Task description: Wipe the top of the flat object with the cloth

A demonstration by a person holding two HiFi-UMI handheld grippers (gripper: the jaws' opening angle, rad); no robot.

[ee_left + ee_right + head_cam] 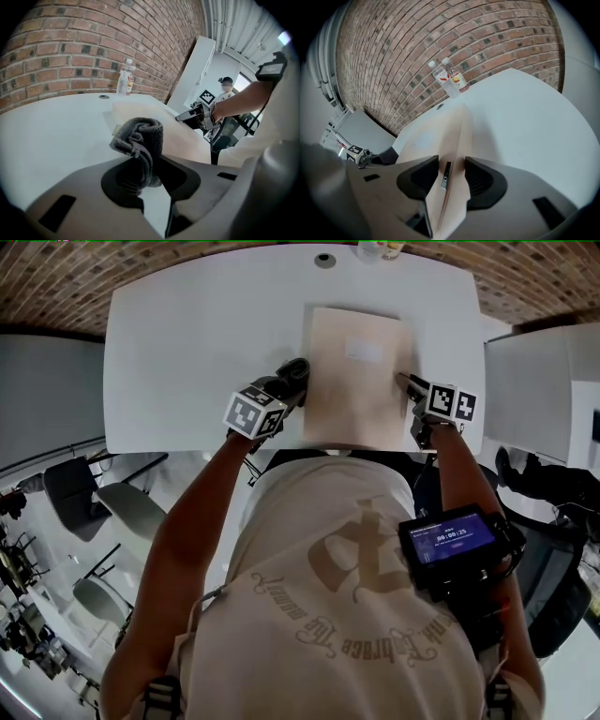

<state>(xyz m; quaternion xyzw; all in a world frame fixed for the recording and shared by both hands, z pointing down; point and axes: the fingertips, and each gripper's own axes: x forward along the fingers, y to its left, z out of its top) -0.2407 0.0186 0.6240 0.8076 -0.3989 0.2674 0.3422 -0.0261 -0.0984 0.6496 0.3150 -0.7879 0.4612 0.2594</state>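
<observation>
I stand at a white table (187, 352) with rounded corners and a round cable hole (324, 260) near its far edge. Behind it runs a red-brown brick wall (440, 42), and 2 clear water bottles (457, 80) stand at the table's far edge, close to the wall. A white cabinet (530, 390) sits to my right. Grey chairs (70, 498) stand on the pale floor (56, 559) to my left. Pale pipes (227, 28) run overhead.

Beige short-sleeved T-shirt (328, 615), tan gothic-style print. Black-strapped device (450, 542) on right forearm, blue-lit screen. Left gripper (296, 371), right gripper (406, 382): grey shells, black jaw pads, black-white marker cubes (254, 413).
</observation>
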